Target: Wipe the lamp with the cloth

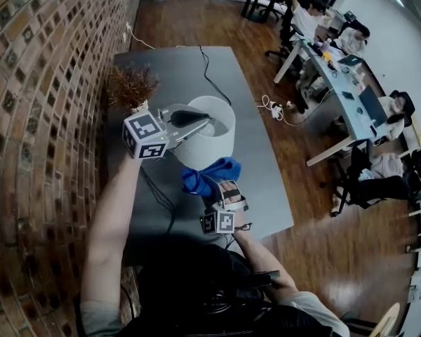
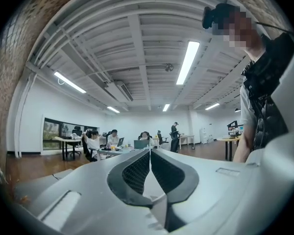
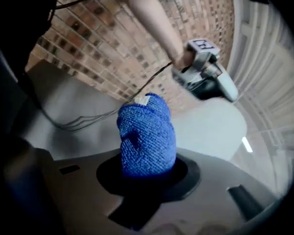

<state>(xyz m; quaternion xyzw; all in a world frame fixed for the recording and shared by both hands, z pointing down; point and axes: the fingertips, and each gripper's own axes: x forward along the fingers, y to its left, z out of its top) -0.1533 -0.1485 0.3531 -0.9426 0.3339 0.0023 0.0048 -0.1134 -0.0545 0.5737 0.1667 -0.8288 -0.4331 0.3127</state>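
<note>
Head view. A white lamp (image 1: 214,142) standing on the grey worktop (image 1: 266,188), close to the brick wall (image 1: 42,118). Across the lamp's top rim, the left claw (image 1: 203,118). Just in front of the lamp, the right claw (image 1: 221,186), gripping a blue cloth (image 1: 209,174). Touching the lamp or just short of it, hard to say. A dry plant (image 1: 132,86) just behind the lamp, by the wall. A black cable (image 1: 209,76) running away past the lamp. Wooden floor (image 1: 323,258) and desks (image 1: 337,76) with people, well off to the lamp's right.

Left claw view. Pads (image 2: 137,170) pressed tight together. Maybe a thin bit of the lamp's rim pinched there, too hard to tell. Long ceiling lights (image 2: 187,62) high above a big open room.

Right claw view. Closed narrow on the cloth (image 3: 147,136), bunched into a fat blue lump. Beyond it the lamp (image 3: 210,126), under the left claw (image 3: 206,77).

Probably a light lamp, thin-walled, easy to dent or tip over. Best held gently at the top rim and wiped with soft strokes. Cloth soft and floppy, so keep a firm pinch on the bunch. Worktop smooth and flat, good for standing steady.
</note>
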